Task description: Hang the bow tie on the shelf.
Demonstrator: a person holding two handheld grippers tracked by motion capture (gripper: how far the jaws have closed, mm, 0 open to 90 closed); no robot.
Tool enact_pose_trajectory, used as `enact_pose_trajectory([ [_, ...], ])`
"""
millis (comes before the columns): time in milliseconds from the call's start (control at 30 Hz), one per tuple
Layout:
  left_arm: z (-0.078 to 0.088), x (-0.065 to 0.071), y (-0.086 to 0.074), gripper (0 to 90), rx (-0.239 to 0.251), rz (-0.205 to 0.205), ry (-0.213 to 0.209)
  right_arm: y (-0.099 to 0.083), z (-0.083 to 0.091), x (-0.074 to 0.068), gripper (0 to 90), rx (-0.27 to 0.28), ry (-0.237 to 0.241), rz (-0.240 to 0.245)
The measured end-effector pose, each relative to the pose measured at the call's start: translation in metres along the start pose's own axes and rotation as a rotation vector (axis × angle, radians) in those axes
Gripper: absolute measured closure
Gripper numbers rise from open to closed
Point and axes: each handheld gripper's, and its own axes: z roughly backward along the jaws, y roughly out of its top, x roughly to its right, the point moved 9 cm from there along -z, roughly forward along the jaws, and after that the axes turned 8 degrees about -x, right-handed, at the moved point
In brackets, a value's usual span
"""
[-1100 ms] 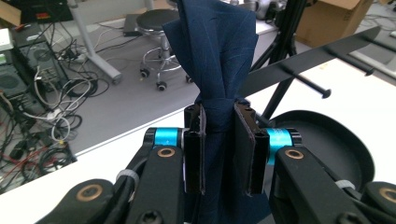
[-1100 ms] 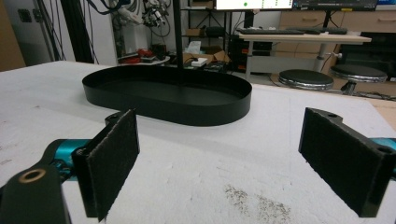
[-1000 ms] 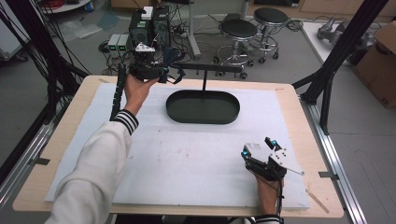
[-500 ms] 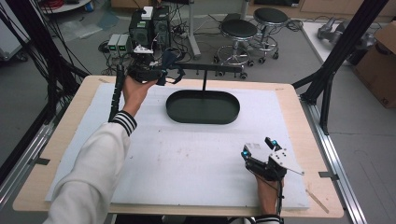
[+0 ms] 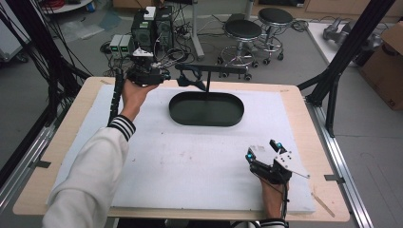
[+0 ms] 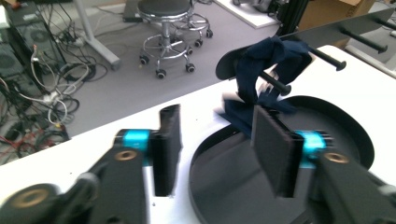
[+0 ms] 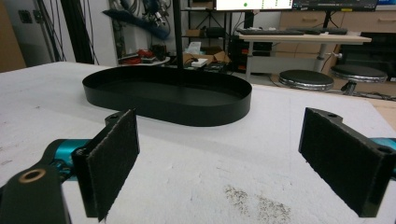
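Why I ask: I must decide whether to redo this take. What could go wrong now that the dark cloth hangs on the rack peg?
The dark blue cloth hangs bunched on one peg above the black tray, and might slide off into it. The left gripper, whose jaws have just been opening with nothing between them, sits close beneath, so pulling back carelessly could snag the cloth or knock the rack's crossbar. The right gripper rests open, far from it.
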Motion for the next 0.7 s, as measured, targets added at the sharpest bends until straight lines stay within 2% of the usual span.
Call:
enact_pose_trajectory([
  [67,0.005,-0.003,-0.004,38.8,0.002,-0.049,0.033,0.000,0.000,0.000,11.4,0.002,0.003,-0.001],
  [133,0.012,-0.006,-0.008,29.8,-0.003,-0.114,0.106,0.000,0.000,0.000,11.3,0.004,0.002,-0.003],
  [167,0.017,-0.006,-0.009,27.1,0.013,-0.132,0.112,0.000,0.000,0.000,11.4,0.003,0.004,-0.005],
  [233,0.027,-0.005,-0.012,25.3,0.051,-0.128,0.093,0.000,0.000,0.001,11.4,0.008,0.004,-0.004],
  [300,0.037,-0.003,-0.017,21.4,0.091,-0.141,0.063,0.000,0.000,0.000,11.4,0.003,0.003,-0.004],
  [467,0.065,0.001,-0.038,20.0,0.174,-0.132,0.001,0.000,0.000,0.000,11.4,0.004,0.000,0.004],
  [533,0.077,0.003,-0.050,20.1,0.213,-0.130,-0.029,0.000,0.000,0.000,11.4,0.002,-0.002,0.003],
  [700,0.103,0.002,-0.090,20.7,0.274,-0.138,-0.048,0.000,0.000,0.001,11.4,-0.003,-0.004,-0.008],
])
